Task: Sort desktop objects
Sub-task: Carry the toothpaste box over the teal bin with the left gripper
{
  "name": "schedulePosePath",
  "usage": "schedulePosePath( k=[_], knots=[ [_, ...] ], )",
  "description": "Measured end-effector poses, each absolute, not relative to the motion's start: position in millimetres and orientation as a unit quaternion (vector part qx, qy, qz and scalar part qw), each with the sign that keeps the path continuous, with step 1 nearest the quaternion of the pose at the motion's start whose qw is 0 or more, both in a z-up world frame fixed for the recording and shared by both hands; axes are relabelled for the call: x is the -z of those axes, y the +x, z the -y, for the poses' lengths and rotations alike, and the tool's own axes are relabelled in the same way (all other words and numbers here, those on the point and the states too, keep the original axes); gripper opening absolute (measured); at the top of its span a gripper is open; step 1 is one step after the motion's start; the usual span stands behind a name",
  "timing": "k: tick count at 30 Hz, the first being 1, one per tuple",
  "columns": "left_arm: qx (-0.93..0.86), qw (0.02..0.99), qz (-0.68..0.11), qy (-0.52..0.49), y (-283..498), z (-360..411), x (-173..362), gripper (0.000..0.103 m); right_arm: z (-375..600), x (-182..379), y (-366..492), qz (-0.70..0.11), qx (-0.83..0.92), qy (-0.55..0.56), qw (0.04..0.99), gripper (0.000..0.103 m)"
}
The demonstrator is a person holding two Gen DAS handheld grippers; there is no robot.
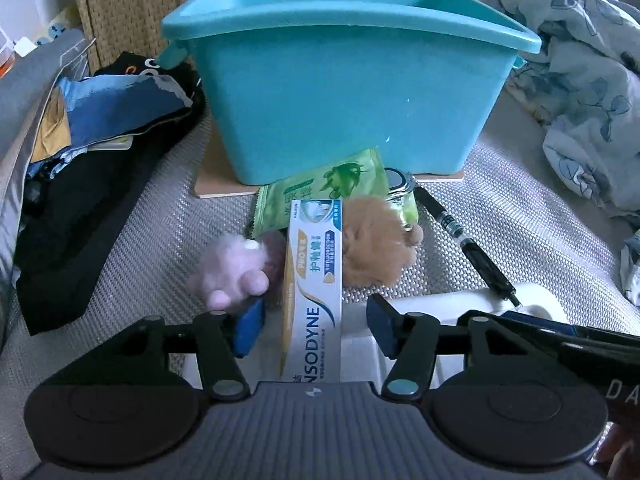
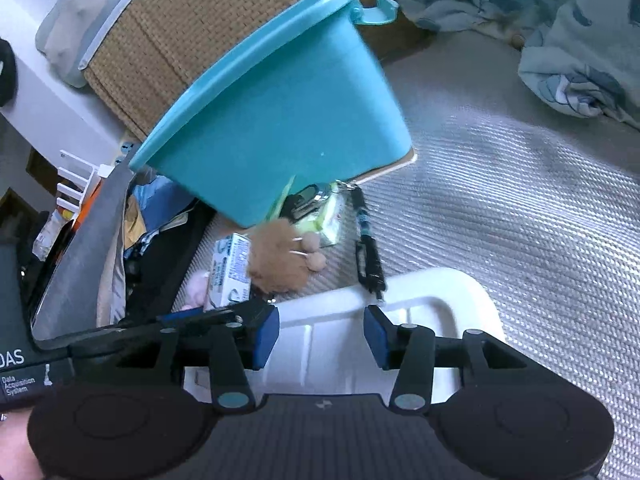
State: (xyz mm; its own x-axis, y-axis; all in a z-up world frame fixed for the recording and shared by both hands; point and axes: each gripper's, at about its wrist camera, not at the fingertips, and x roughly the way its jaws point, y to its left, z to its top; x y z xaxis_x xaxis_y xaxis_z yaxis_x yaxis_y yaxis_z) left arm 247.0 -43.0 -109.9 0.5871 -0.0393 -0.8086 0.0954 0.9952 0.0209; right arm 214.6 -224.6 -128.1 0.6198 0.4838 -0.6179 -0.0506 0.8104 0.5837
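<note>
A white Sensodyne toothpaste box (image 1: 312,300) lies lengthwise between the jaws of my left gripper (image 1: 316,328). Both blue pads stand clear of its sides, so the gripper is open. A pink plush (image 1: 236,272) sits left of the box and a brown plush (image 1: 376,240) sits right of it. Behind them lie a green packet (image 1: 328,184) and a black pen (image 1: 468,244). The teal bin (image 1: 344,92) stands on a wooden board (image 1: 224,190) further back. My right gripper (image 2: 320,338) hangs open over a white tray (image 2: 420,304) with nothing between its pads.
Dark clothes and bags (image 1: 92,200) pile up at the left. A blue patterned blanket (image 1: 580,80) lies at the right. A woven mat (image 1: 128,4) rises behind the bin. The surface is a silver quilted mat (image 2: 520,208). A small metal item (image 1: 396,182) rests by the packet.
</note>
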Motion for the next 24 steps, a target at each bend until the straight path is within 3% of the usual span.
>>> schedulePosePath(
  k=[4, 6, 7, 24],
  knots=[
    [0.032, 0.89, -0.454, 0.033, 247, 46, 109, 0.057, 232, 130, 213, -0.407, -0.151, 0.277, 0.857, 0.052],
    [0.026, 0.887, -0.46, 0.028, 248, 46, 106, 0.034, 235, 130, 213, -0.408, -0.147, 0.278, 0.857, 0.052],
    [0.022, 0.886, -0.463, 0.025, 249, 46, 104, 0.032, 237, 130, 213, -0.409, -0.145, 0.28, 0.857, 0.053],
    [0.045, 0.905, -0.421, 0.031, 244, 51, 41, 0.032, 236, 125, 208, -0.407, -0.154, 0.289, 0.853, 0.055]
  ],
)
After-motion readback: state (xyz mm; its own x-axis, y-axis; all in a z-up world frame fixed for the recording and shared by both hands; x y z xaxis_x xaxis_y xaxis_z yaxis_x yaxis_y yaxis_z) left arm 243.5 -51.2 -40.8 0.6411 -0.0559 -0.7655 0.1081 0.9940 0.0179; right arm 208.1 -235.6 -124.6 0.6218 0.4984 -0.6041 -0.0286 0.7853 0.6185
